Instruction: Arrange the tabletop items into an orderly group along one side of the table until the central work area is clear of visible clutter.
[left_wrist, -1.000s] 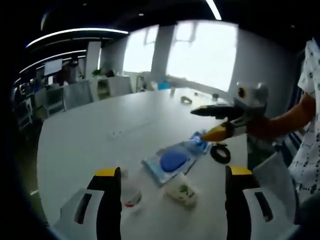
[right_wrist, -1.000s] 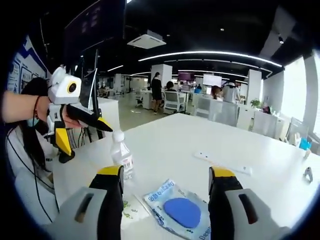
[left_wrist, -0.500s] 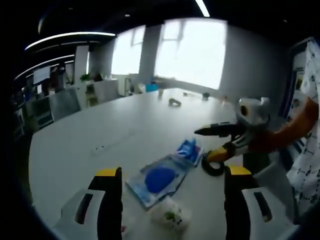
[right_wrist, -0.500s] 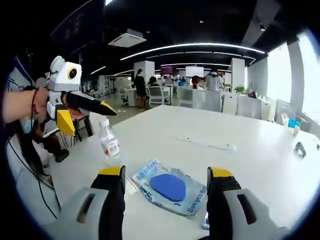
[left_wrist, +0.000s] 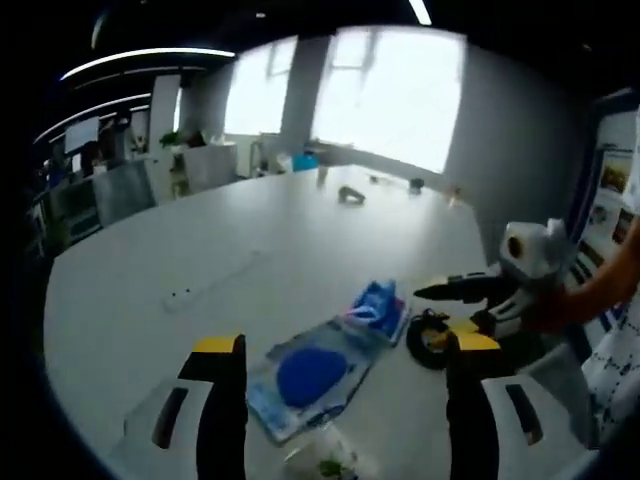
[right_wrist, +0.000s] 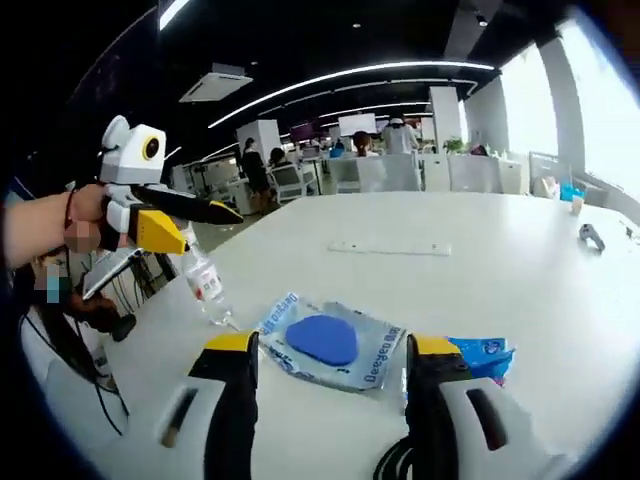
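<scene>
Both grippers, left (left_wrist: 335, 345) and right (right_wrist: 330, 345), jaws apart (empty); blue-pad packet (right_wrist: 330, 345) between.

Printed matter on the tabletop items.
Blue lettering runs along the near edge of the clear packet with the blue pad (right_wrist: 330, 343), lower centre of the right gripper view; it appears to read "Deqaoan" or similar, and the spelling cannot be confirmed. A second line of blue print on the packet's left edge is too small to read. The water bottle (right_wrist: 205, 287), left of centre in that view, bears a white label with a red mark, illegible. In the left gripper view the same packet (left_wrist: 310, 372) shows no readable print.
</scene>
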